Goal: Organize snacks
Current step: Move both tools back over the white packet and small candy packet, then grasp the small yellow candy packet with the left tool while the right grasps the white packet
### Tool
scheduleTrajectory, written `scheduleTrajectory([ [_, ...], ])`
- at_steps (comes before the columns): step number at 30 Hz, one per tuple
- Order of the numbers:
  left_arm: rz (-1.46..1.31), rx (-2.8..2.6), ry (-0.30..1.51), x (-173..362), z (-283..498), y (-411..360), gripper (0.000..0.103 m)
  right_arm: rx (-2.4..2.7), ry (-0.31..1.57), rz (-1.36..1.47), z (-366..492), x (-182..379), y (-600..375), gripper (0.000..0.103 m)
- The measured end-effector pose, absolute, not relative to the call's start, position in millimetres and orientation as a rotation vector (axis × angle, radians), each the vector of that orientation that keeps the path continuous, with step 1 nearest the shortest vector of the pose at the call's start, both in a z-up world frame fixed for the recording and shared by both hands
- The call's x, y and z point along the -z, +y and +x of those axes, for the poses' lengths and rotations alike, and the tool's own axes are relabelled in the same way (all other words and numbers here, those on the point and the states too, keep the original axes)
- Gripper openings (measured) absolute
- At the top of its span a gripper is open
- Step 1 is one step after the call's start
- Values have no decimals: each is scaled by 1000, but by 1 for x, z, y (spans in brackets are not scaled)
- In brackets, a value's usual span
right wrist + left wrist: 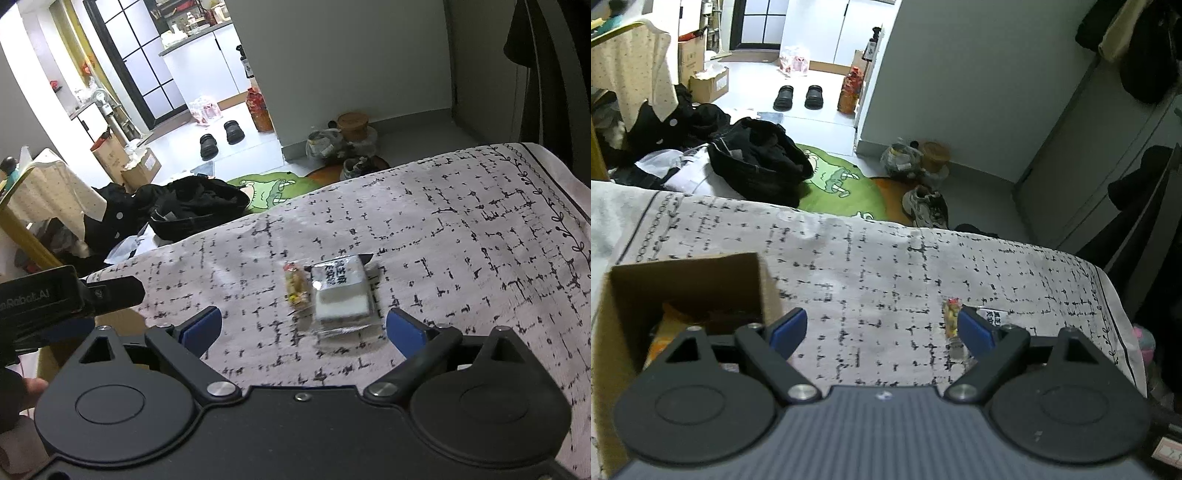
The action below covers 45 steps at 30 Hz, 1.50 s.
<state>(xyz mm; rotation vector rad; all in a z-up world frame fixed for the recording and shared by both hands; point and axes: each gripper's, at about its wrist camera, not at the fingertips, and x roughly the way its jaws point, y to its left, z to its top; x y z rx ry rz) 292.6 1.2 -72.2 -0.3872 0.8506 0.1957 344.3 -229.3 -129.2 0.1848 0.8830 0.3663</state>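
Two snacks lying flat on the patterned table cloth (461, 236): a small yellowish candy packet (296, 287) and, touching its right side, a bigger clear-wrapped white block snack (341, 297) with black print on top; open cardboard box (683, 280) off to the left with an orange packet (663, 328) inside.

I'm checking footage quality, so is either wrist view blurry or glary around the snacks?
Right wrist view: the silver packet and small candy packet look motion-smeared, with glare on the silver wrapper. Left wrist view: sharper, the candy packet partly hidden by a fingertip; fisheye bends the cloth edge.
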Motion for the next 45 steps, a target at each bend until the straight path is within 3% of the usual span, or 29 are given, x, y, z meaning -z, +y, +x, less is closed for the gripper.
scheduleTrajectory([
  [4, -369, -196, 880, 86, 310, -8, 85, -355, 900, 162, 358, 141, -229, 92],
  [8, -364, -187, 921, 101, 326, -15, 75, -344, 928, 157, 373, 157, -228, 81],
  [11, -367, -180, 951, 113, 337, -20, 68, -342, 940, 150, 382, 168, -226, 80],
  [21, -368, -187, 993, 136, 358, -27, 61, -341, 959, 84, 403, 197, -219, 71],
  [24, -386, -180, 1003, 143, 367, -27, 61, -359, 957, 60, 401, 197, -220, 59],
  [25, -385, -182, 1005, 144, 370, -28, 61, -352, 956, 46, 401, 197, -222, 50],
  [41, -314, -136, 1035, 180, 397, -73, 61, -245, 1005, 120, 371, 188, -267, 48],
  [43, -290, -141, 1038, 179, 396, -75, 49, -232, 1007, 130, 366, 189, -273, 48],
  [45, -278, -153, 1039, 178, 393, -73, 24, -226, 1010, 136, 361, 189, -277, 48],
])
